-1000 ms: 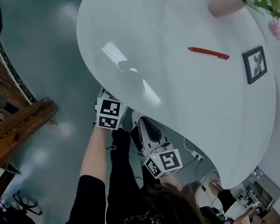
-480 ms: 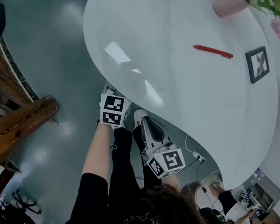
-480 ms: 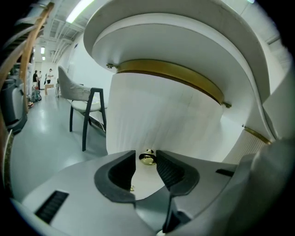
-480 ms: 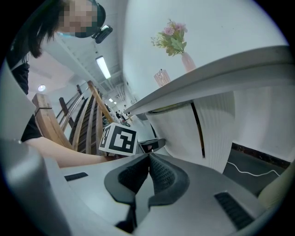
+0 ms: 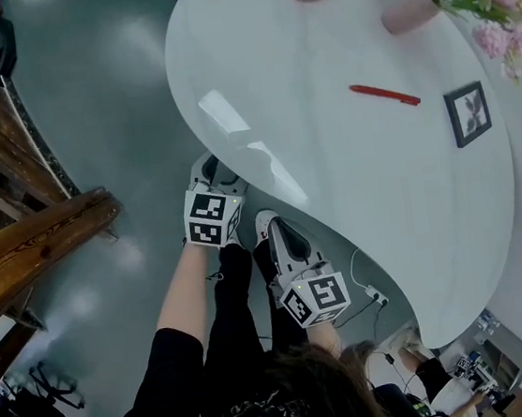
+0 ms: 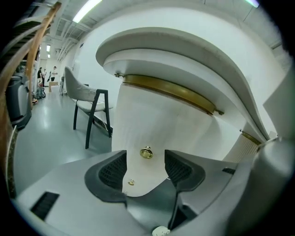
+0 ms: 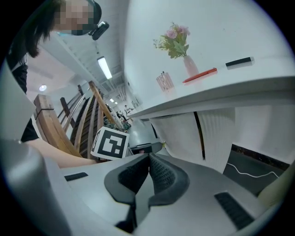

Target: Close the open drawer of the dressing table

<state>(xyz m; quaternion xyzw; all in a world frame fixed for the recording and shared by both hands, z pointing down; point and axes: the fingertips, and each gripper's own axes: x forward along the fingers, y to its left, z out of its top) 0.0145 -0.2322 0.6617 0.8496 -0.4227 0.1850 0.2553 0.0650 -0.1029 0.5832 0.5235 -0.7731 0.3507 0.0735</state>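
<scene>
Left gripper view shows the left tongs (image 6: 144, 162), jaws just opened wide, with the brass knob (image 6: 146, 152) at frame centre between them but untouched, and the drawer (image 6: 152, 115) seemingly pushed in under the worktop (image 6: 184, 55), so closing looks done; the right tongs (image 7: 148, 159) are closed and empty.

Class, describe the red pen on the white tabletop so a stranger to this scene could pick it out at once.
Start at the big white curved tabletop. Below the pink vase of flowers, just left of the small black picture frame in the head view, lies the pen. It alone is thin and red.
</scene>
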